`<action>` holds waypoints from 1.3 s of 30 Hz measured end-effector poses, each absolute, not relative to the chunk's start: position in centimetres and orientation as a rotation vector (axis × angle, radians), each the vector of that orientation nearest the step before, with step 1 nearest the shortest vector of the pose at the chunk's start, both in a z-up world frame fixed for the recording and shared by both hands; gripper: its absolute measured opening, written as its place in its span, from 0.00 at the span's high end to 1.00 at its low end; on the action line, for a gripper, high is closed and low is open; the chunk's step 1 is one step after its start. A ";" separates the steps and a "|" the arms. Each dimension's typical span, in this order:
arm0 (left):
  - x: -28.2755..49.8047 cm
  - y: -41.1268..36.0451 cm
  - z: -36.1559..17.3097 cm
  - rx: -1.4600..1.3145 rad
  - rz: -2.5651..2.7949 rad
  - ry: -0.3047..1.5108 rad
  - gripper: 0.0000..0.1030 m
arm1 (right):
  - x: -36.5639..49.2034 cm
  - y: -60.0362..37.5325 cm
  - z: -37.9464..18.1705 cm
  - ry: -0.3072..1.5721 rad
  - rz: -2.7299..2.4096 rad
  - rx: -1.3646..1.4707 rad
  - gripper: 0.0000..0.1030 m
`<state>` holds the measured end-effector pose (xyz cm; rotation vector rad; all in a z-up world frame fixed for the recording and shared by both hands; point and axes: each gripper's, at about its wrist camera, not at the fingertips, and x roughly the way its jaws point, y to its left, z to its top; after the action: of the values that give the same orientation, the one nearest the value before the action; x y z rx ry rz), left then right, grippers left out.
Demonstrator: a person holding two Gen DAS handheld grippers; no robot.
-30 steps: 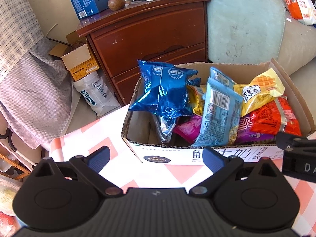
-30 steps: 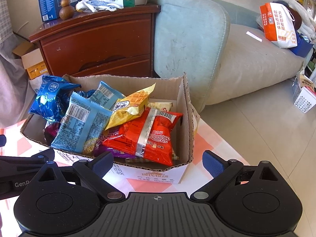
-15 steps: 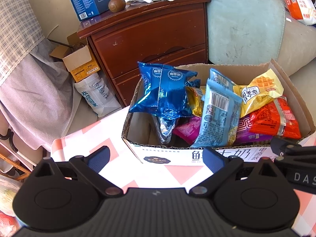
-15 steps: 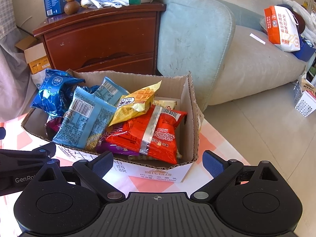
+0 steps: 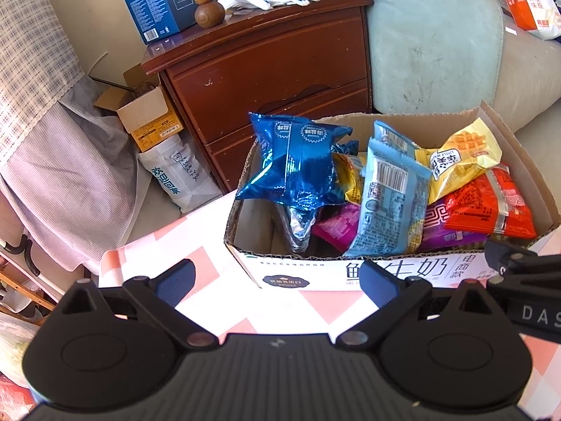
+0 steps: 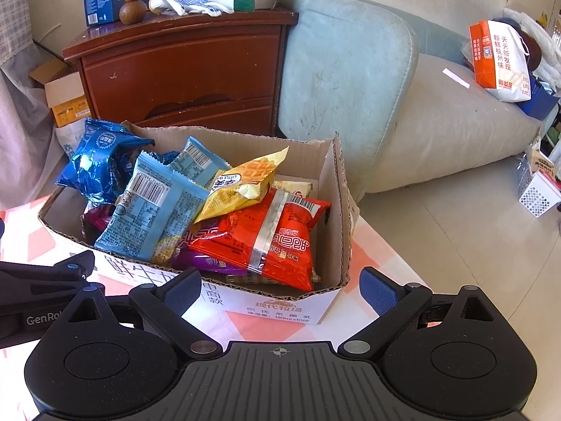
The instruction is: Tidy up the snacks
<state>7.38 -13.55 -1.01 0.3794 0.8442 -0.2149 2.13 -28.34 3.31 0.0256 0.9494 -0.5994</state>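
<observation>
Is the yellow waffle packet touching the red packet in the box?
Touching. The right wrist view shows the yellow waffle packet lying across the red packet, overlapping its upper edge with no gap.

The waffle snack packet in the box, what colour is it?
Yellow, with a waffle picture; the waffle snack packet shows best in the right wrist view.

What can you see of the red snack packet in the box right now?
The red snack packet is a glossy, puffed plastic pouch with a silvery seam strip down its middle, white print and a barcode near one corner. It looks sealed. It lies tilted at the right end of the cardboard box, resting on a purple packet, with the yellow waffle packet overlapping its upper edge. Neither tool touches it.
</observation>
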 end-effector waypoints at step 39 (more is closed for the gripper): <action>-0.6 -1.2 -3.1 0.315 -0.144 0.940 0.03 | -6.2 -17.5 -5.2 1.000 -0.337 0.098 0.05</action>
<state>-0.57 -1.20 -3.07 0.3150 0.9402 -0.1443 -6.23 -17.49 -5.17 0.0978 0.9999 -0.3366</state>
